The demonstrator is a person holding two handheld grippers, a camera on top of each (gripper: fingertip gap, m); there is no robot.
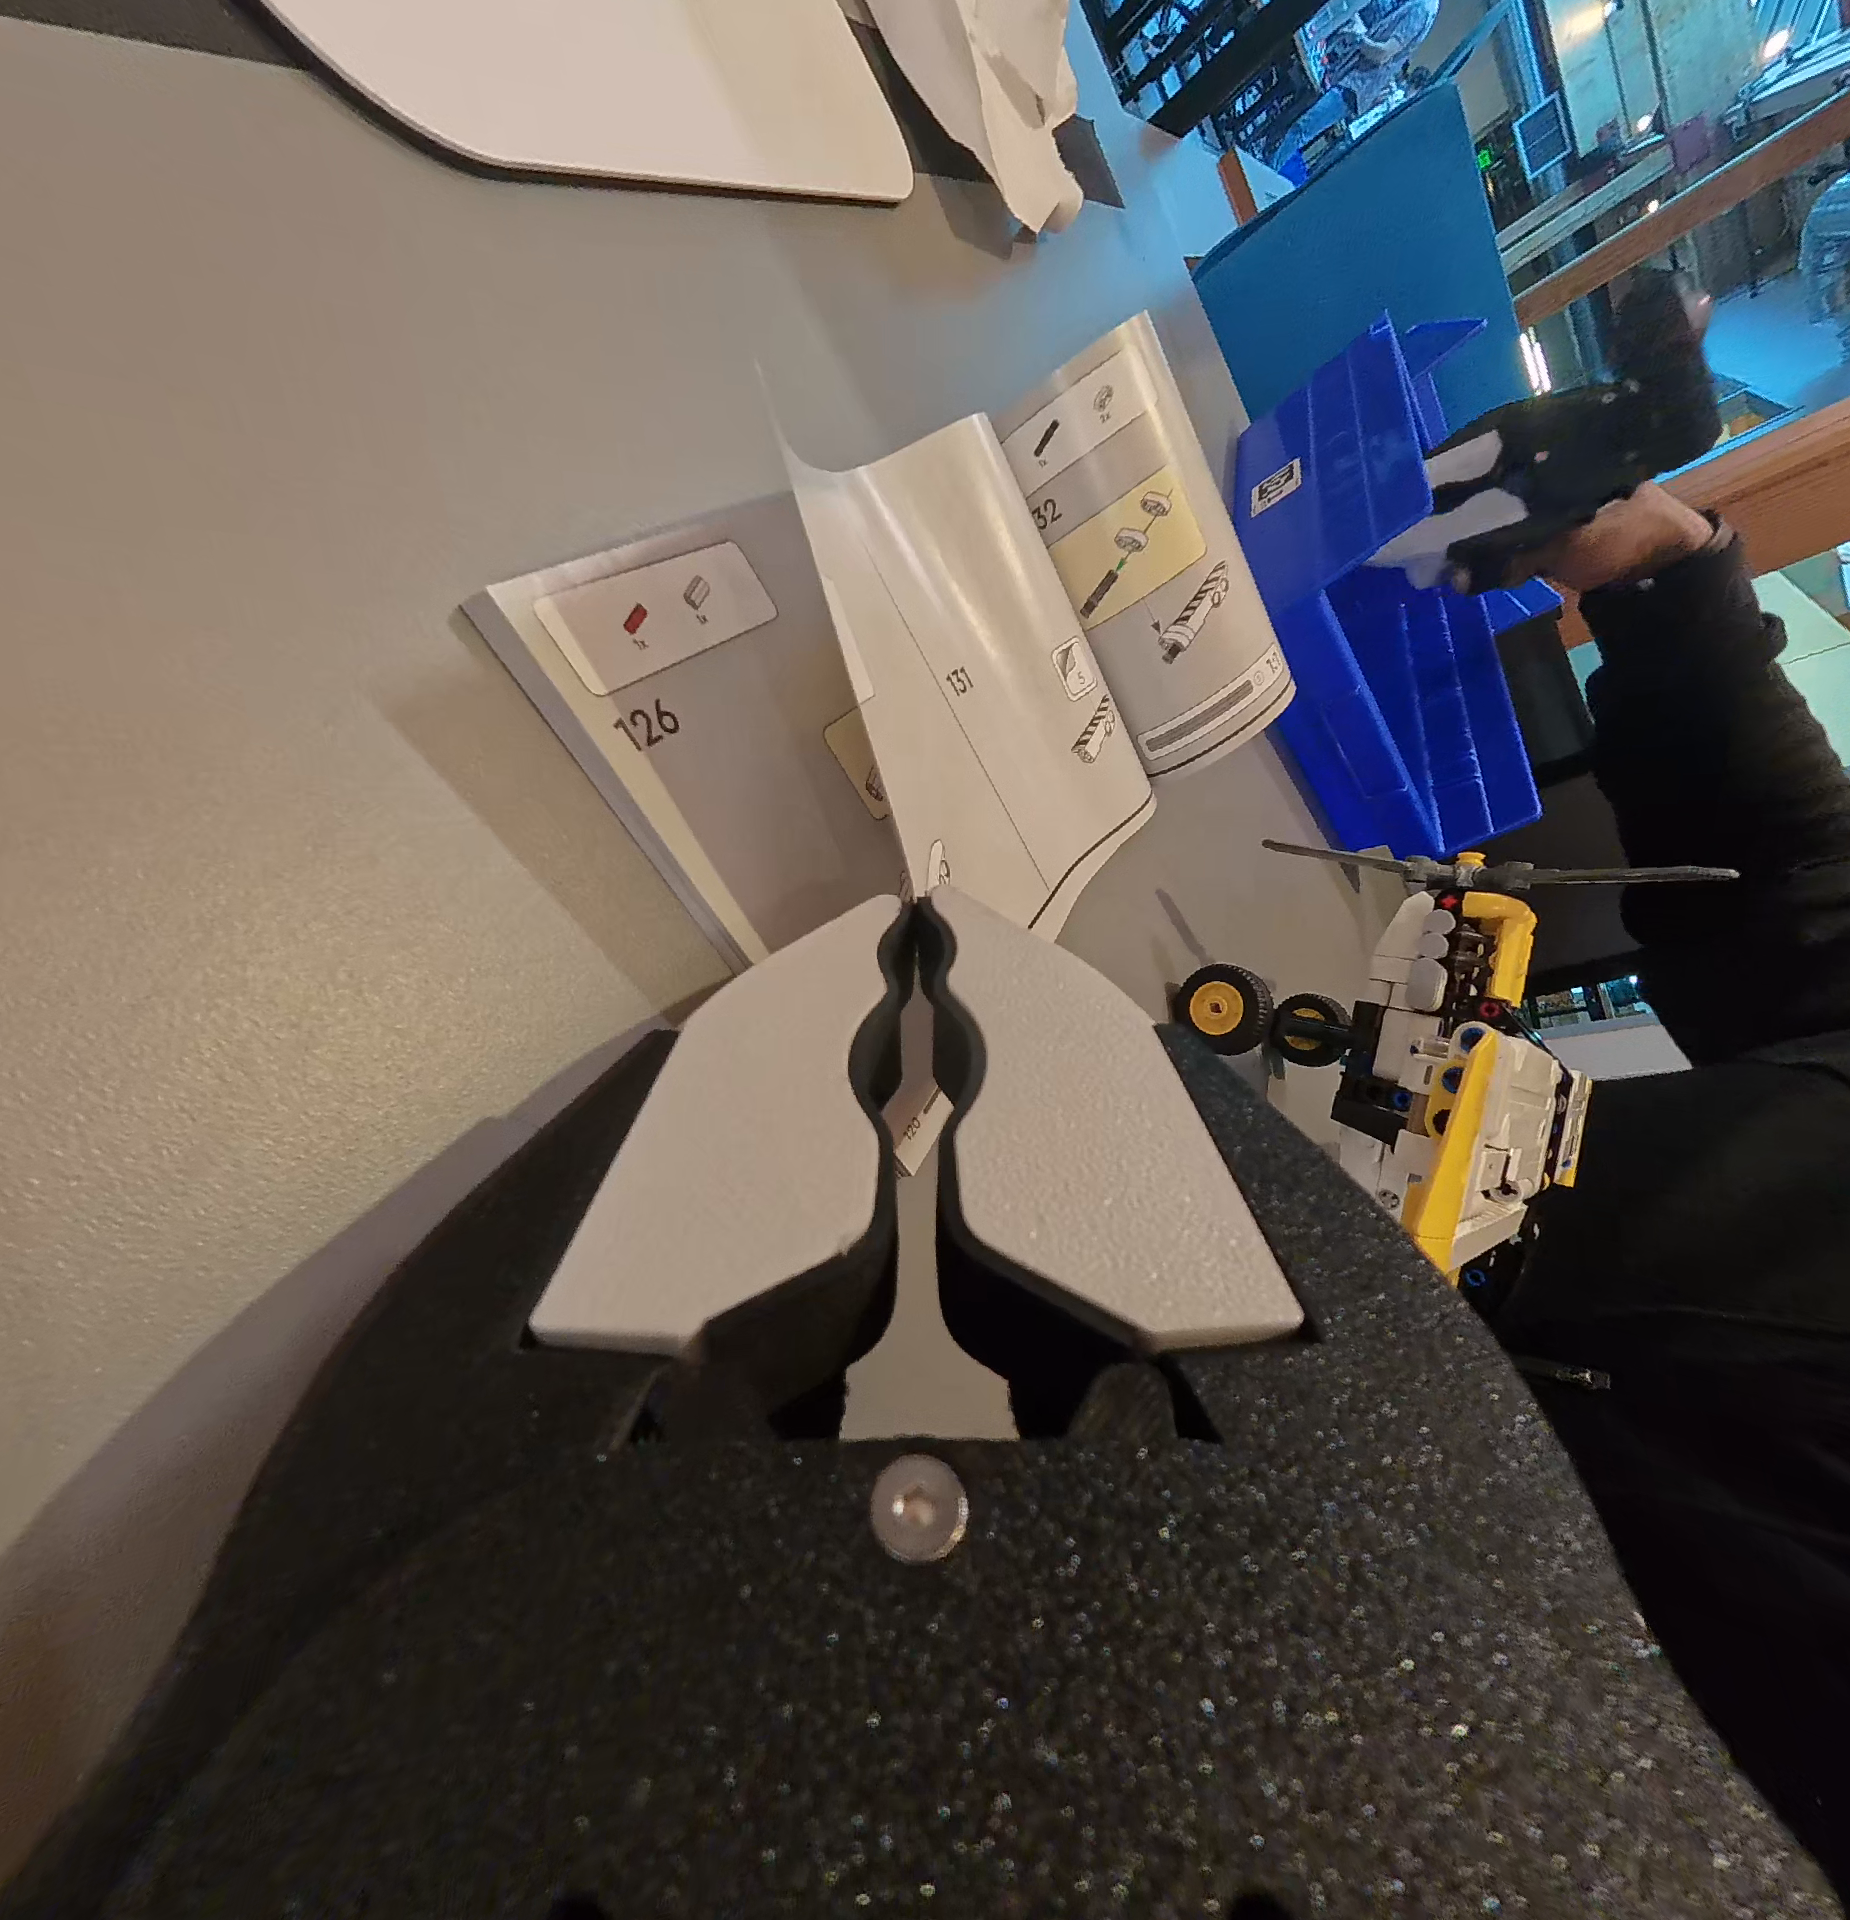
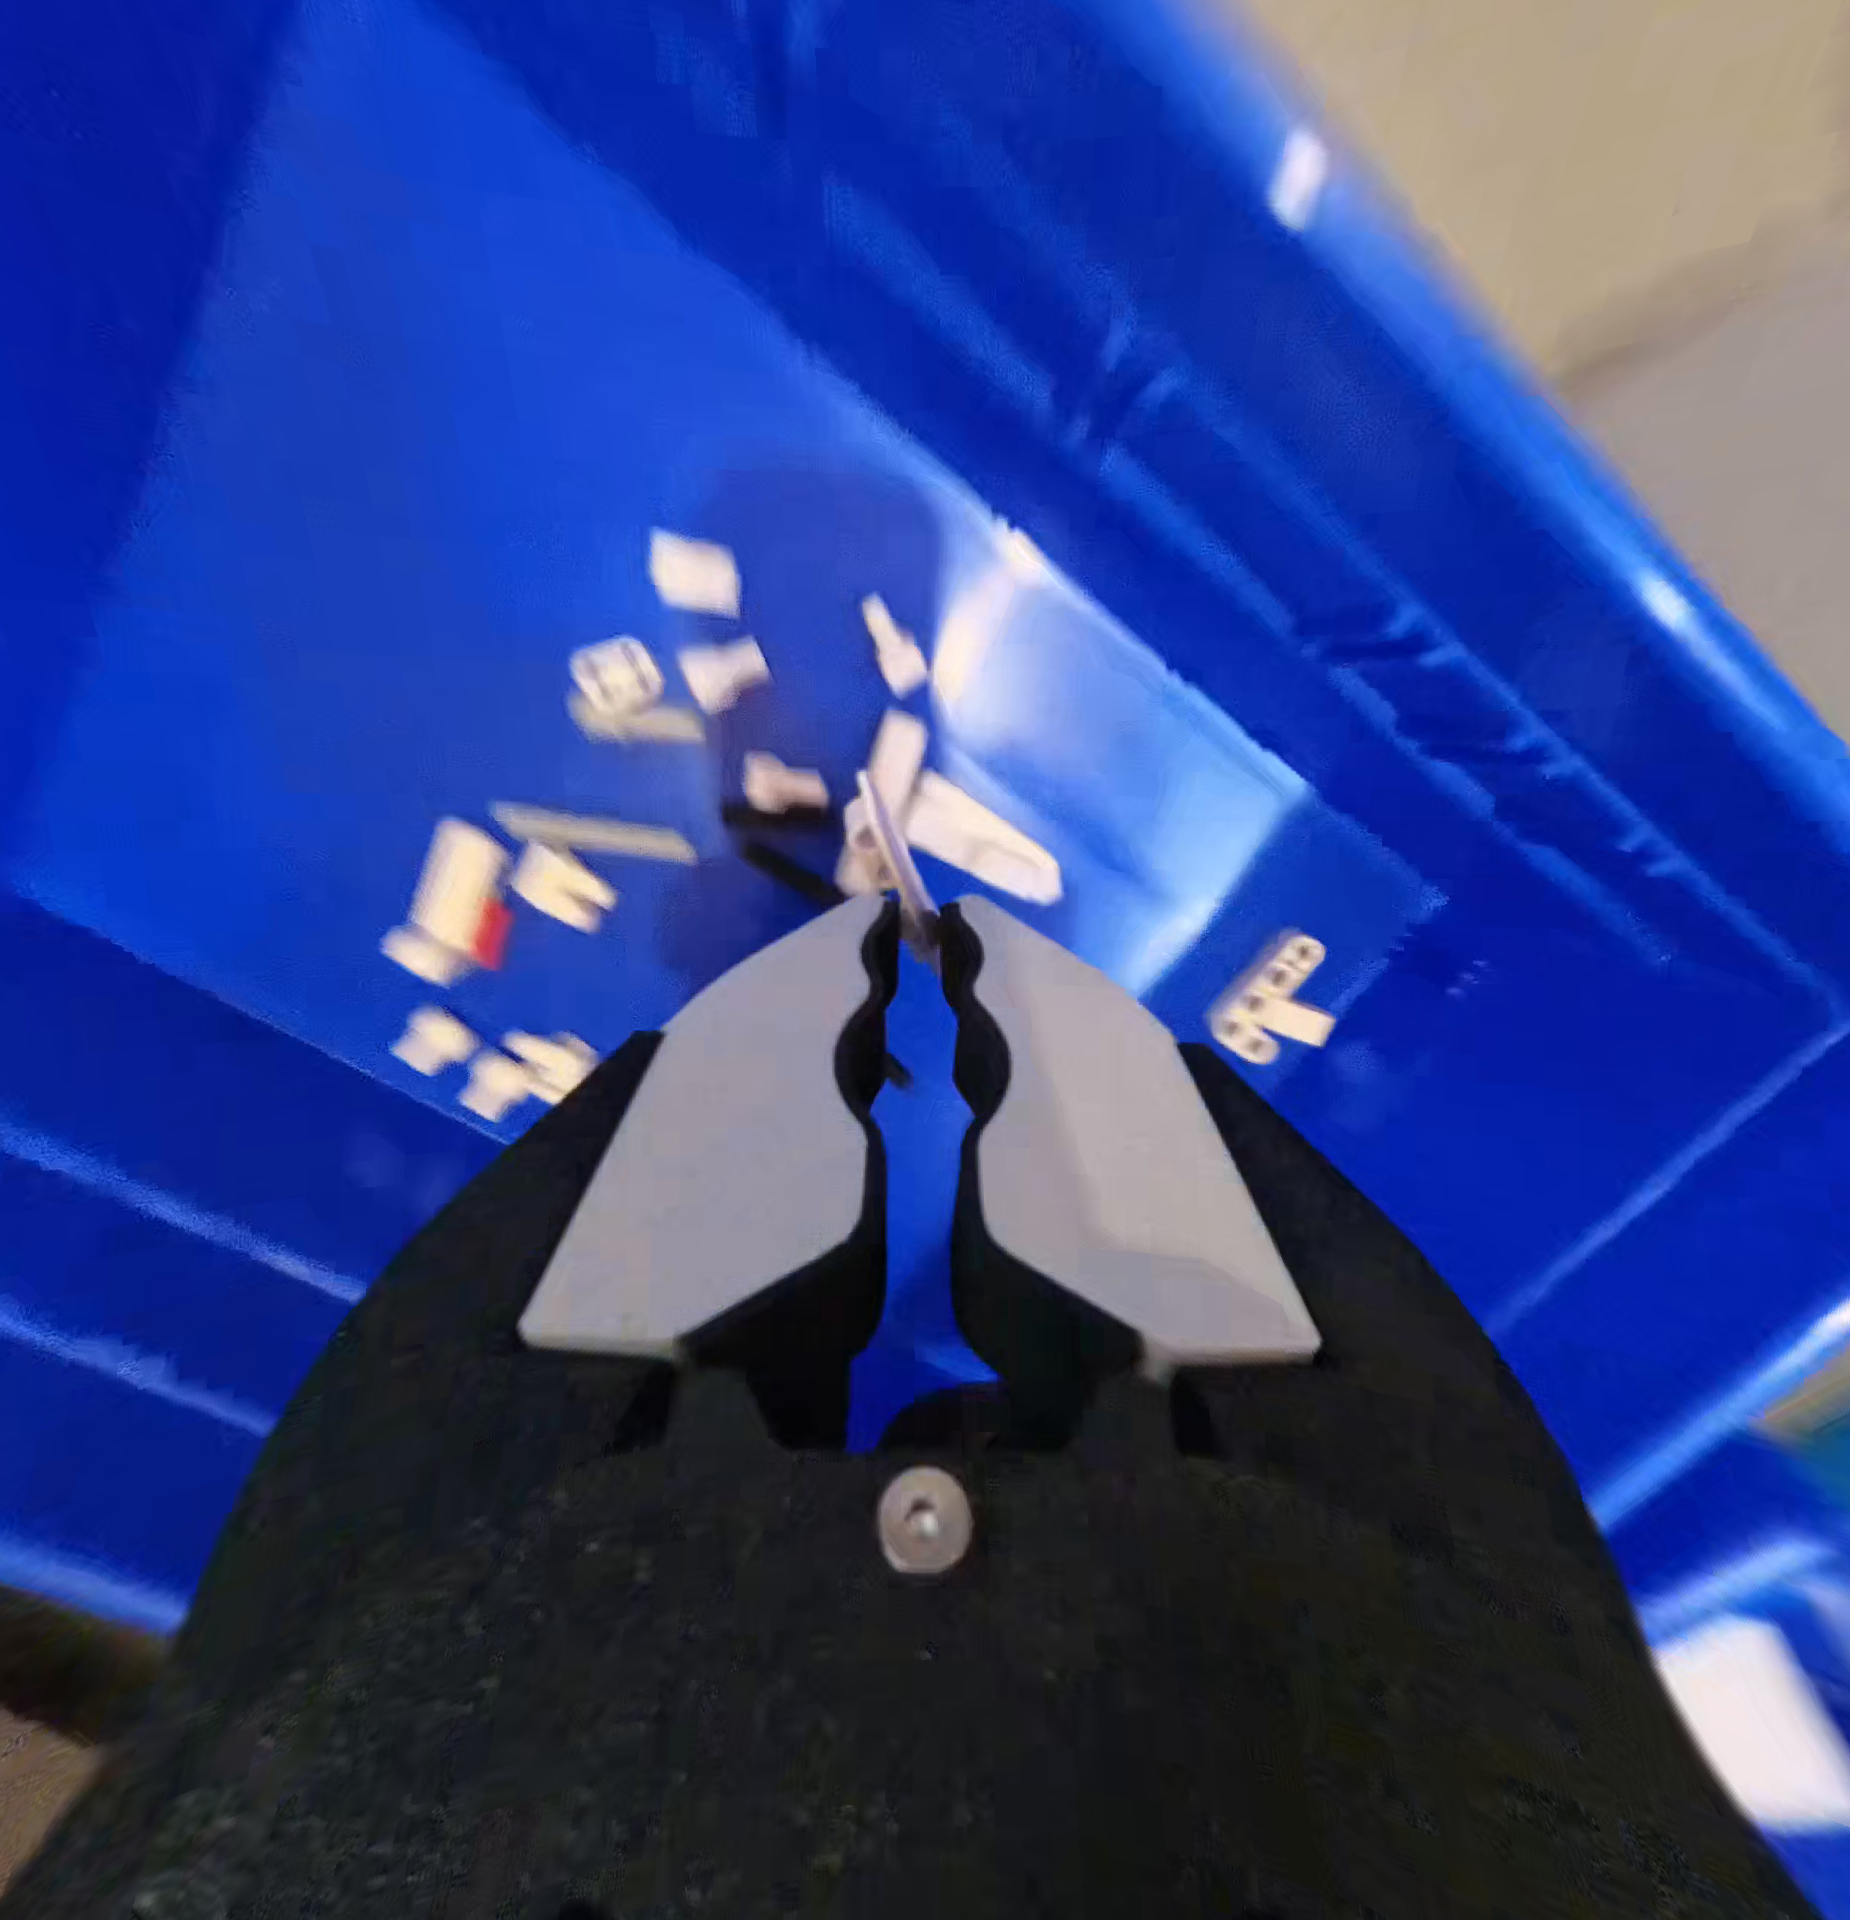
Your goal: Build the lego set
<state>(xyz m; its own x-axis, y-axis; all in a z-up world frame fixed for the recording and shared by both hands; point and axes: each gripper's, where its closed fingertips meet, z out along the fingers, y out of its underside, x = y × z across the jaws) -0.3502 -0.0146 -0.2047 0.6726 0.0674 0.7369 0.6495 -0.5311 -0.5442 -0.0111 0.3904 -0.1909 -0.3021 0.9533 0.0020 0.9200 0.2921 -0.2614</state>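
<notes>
My left gripper [image 1: 916,916] is shut on the lower edge of a lifted white page [image 1: 962,644] of an open instruction booklet [image 1: 713,748] on the grey table [image 1: 277,520]. A strip of paper shows between the fingers. My right gripper [image 2: 918,920] reaches into a blue bin [image 2: 381,416] and is shut on a thin white flat piece [image 2: 890,831], seen edge-on at its fingertips. This view is blurred. Several loose white pieces [image 2: 1269,997] lie on the bin floor. The right gripper also shows in the left wrist view [image 1: 1461,520], over the blue bin [image 1: 1347,499].
A yellow and white brick helicopter model [image 1: 1451,1091] with black wheels [image 1: 1227,1008] stands to the right of the booklet. A person's dark sleeve [image 1: 1710,727] runs above it. A white board [image 1: 640,94] and crumpled white material [image 1: 1014,94] lie at the far end.
</notes>
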